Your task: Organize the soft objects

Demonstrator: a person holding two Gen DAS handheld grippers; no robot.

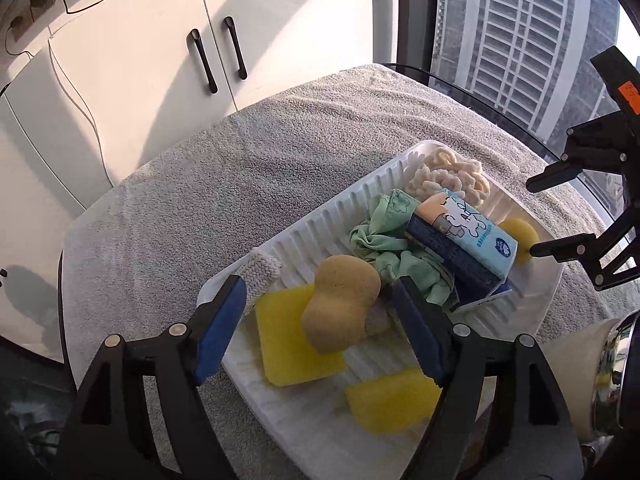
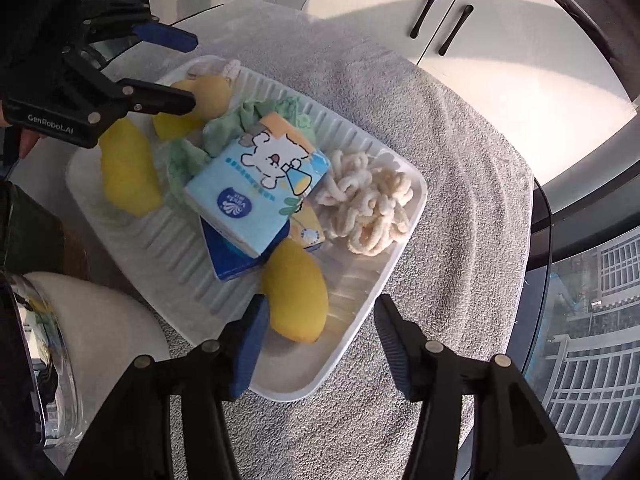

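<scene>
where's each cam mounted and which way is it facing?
Left wrist: on the left gripper, looking down over the tray toward the cabinets; own jaws open, right gripper opposite.
Right wrist: on the right gripper, looking down at the tray's other end; own jaws open, left gripper and a hand far side.
Shared: tray, tissue pack, green cloth, towel.
</scene>
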